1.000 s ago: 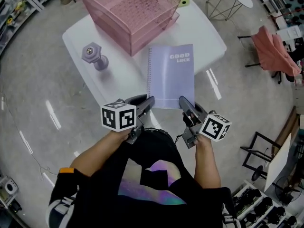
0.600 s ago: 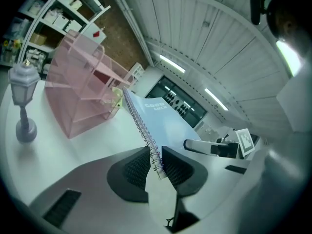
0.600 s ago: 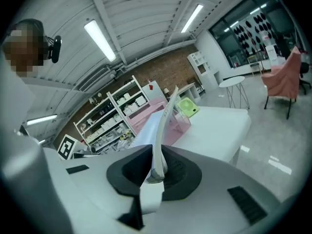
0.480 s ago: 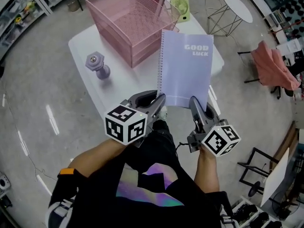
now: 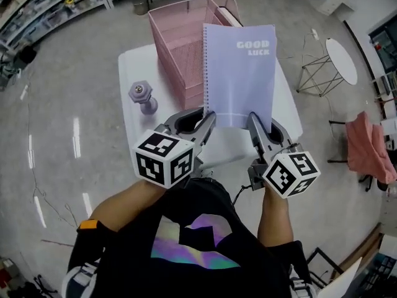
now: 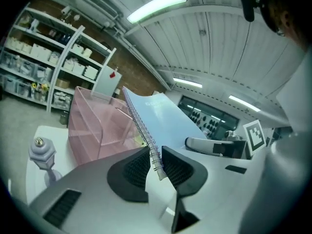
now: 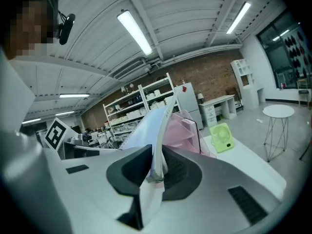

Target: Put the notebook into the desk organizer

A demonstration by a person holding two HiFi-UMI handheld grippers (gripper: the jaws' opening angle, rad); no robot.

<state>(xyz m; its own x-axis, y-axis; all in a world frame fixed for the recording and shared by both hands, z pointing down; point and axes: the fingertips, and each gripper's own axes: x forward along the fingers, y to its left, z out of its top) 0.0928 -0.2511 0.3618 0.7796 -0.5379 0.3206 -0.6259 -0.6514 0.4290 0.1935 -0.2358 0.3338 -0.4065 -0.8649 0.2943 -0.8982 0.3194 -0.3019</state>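
Notebook (image 5: 239,73) is clamped at its near edge in left gripper (image 5: 206,119) and right gripper (image 5: 255,123) jaws; keep it level while sliding it into the far organizer (image 5: 177,36).

1. The floor (image 5: 56,104) is smooth grey concrete, glossy enough to carry streaks of lamp reflection.
2. A white table (image 5: 132,73) stands in the middle of it. A round white side table (image 5: 342,61) on thin wire legs stands well apart to the right.
3. A pink cloth (image 5: 367,151) hangs over a chair at the right edge.
4. Storage shelves (image 5: 49,5) line the upper left corner.
5. The ceiling (image 7: 195,13) is white ribbed panelling with long tube lights (image 6: 157,5).
6. The far wall (image 7: 209,74) is brown brick, fronted by white shelving racks (image 7: 141,101). Dark windows (image 7: 287,43) fill the right side.
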